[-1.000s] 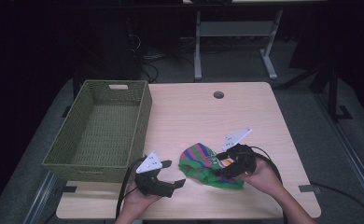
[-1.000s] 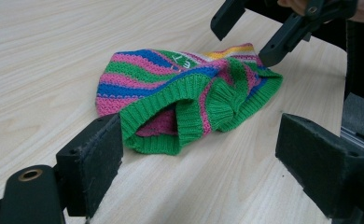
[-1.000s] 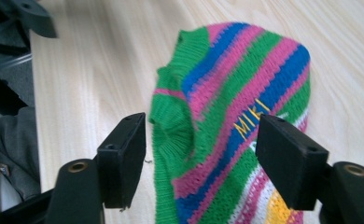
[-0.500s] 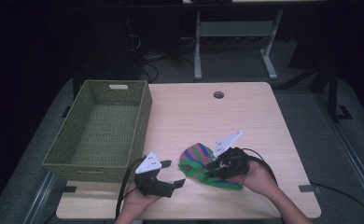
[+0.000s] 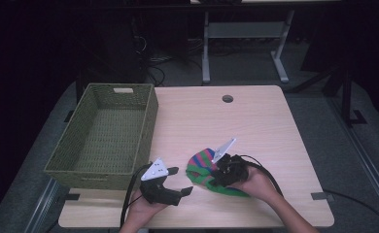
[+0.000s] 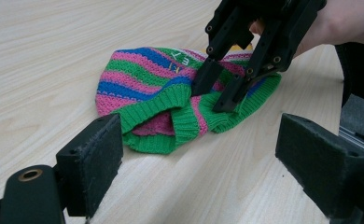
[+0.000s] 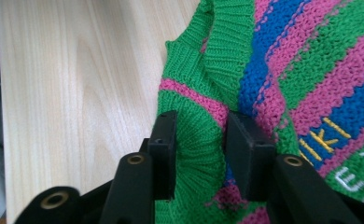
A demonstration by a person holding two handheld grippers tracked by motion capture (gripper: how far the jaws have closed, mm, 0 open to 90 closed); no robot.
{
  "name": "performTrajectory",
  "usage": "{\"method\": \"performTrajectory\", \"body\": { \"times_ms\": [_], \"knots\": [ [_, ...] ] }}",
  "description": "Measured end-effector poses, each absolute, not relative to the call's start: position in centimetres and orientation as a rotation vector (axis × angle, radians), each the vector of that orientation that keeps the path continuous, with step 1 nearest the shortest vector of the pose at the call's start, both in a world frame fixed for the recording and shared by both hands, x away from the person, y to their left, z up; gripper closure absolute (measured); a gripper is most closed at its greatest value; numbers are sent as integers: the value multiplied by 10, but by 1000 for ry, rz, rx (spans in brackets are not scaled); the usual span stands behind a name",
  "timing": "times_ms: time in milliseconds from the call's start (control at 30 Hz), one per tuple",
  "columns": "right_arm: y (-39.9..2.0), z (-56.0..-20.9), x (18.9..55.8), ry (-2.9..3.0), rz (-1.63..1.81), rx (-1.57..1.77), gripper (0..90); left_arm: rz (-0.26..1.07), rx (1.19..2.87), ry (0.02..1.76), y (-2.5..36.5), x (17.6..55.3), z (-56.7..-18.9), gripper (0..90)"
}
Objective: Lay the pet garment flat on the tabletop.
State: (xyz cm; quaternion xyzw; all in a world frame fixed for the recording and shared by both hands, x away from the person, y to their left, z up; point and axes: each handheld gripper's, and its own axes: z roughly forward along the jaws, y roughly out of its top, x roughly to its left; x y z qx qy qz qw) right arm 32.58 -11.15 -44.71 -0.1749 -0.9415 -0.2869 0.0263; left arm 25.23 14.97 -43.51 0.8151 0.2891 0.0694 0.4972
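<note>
A knit hat (image 5: 201,164) striped in green, pink and blue lies crumpled on the wooden table (image 5: 236,126) near its front edge. My right gripper (image 5: 212,178) comes in from the right, pointing down into it. In the right gripper view the pads (image 7: 166,140) pinch a fold of the hat's (image 7: 311,70) green ribbed cuff. Its jaws have just eased open a little, with the cuff still between them. My left gripper (image 5: 182,180) rests on the table just left of the hat (image 6: 143,88), open, nothing between its pads (image 6: 96,154). It faces the right gripper (image 6: 213,95).
A green woven basket (image 5: 147,121) stands empty at the table's left, just behind my left hand. A round cable hole (image 5: 227,98) sits near the far edge. Bare wood stretches behind and right of the hat.
My right gripper has moved left and down onto the hat, and its jaws have closed on the green cuff. The left gripper has stayed where it was.
</note>
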Motion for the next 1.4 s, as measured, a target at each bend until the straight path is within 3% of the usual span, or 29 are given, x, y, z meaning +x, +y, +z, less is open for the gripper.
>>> {"method": "performTrajectory", "body": {
  "times_ms": [600, 1400],
  "knots": [
    [-115, -450, 324, -2949, -937, -567, 814, 167, 1979, 698, 149, 253, -436, 146],
    [-130, -411, 318, -2898, -1066, -574, 831, 162, 1959, 712, 153, 254, -435, 146]
  ]
}}
